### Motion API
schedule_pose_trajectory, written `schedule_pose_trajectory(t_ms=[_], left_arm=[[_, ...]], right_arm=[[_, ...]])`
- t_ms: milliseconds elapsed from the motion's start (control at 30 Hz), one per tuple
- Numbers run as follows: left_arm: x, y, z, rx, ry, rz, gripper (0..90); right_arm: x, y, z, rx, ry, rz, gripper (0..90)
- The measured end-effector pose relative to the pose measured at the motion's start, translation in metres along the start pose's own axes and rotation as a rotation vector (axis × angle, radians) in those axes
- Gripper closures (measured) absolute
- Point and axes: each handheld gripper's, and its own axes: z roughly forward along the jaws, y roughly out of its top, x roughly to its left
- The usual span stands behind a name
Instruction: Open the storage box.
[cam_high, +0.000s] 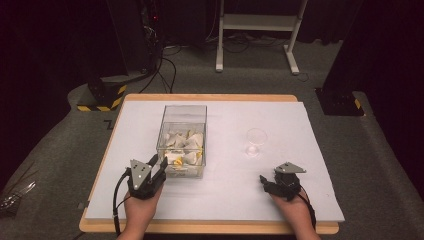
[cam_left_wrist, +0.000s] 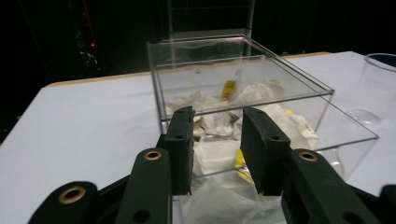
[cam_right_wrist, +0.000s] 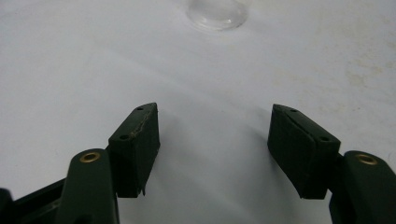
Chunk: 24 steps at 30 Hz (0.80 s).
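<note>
While the left gripper (cam_high: 159, 167), jaws narrowed around a white packet (cam_left_wrist: 215, 156) at the clear box (cam_high: 183, 134) mid-frame, lifts out its first, the plastic cup (cam_high: 256, 137) right of centre waits empty beyond the gaping right gripper (cam_high: 265, 183)

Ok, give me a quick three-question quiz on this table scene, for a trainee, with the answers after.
1. True or false: the clear cup stands inside the clear box.
2. Which gripper is at the box's near corner? A: left gripper. B: right gripper.
3. What lies between the right gripper's fingers?

Key
1. False: the cup stands on the table, to the right of the box.
2. A.
3. Nothing; they stand open over bare table.
</note>
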Motion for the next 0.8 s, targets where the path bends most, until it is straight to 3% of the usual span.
schedule_pose_trajectory(t_ms=[200,500,800], left_arm=[[0.015,0.001,0.009,0.019,0.031,-0.011,52.4],[0.027,-0.003,0.025,0.049,-0.026,-0.018,46.0],[0.035,-0.009,0.035,0.068,-0.05,-0.036,45.8]], right_arm=[[0.0,0.0,0.0,0.0,-0.001,-0.001,34.0],[0.0,0.0,0.0,0.0,-0.001,-0.001,34.0],[0.0,0.0,0.0,-0.001,-0.001,0.0,34.0]])
